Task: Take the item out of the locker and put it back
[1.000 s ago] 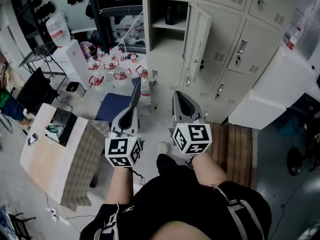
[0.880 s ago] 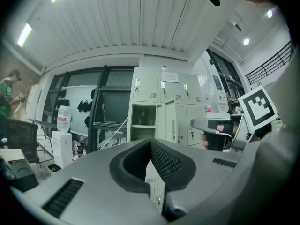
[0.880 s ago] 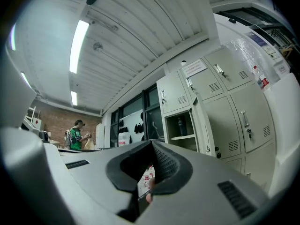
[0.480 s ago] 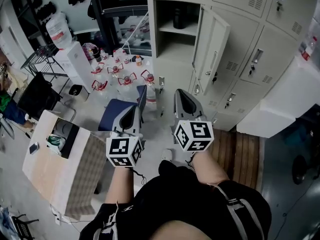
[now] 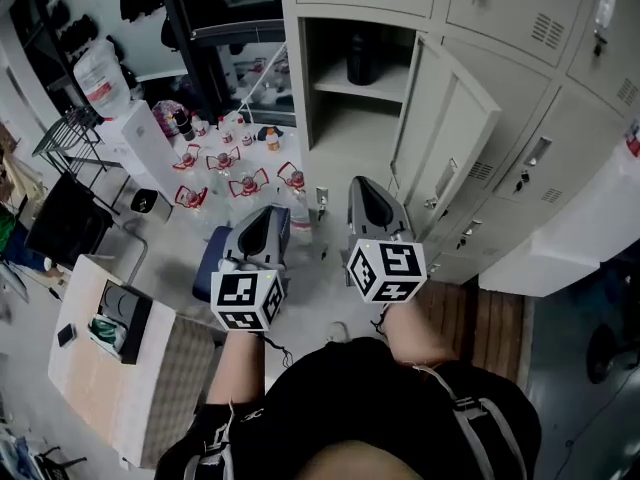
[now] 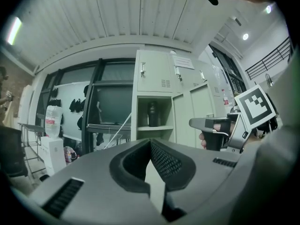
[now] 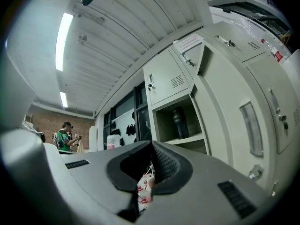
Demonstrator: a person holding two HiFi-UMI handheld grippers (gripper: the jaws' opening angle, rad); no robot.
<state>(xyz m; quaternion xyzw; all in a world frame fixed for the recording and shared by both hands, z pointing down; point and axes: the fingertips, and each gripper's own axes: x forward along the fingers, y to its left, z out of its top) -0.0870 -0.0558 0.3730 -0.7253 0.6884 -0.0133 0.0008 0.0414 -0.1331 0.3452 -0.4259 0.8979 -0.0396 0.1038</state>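
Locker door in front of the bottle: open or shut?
Open. The door is swung out to the right, leaving the compartment exposed; the dark bottle stands upright on the shelf inside.

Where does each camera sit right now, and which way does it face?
Head view: on the person's head, aimed steeply down before the open locker; shows left gripper, right gripper, forearms, torso.
Left gripper view: on the left gripper, along its shut jaws toward the locker; right gripper and hand at right.
Right gripper view: on the right gripper, upward along its shut jaws at the locker and door.
Shared: all three see the dark bottle on the locker shelf.
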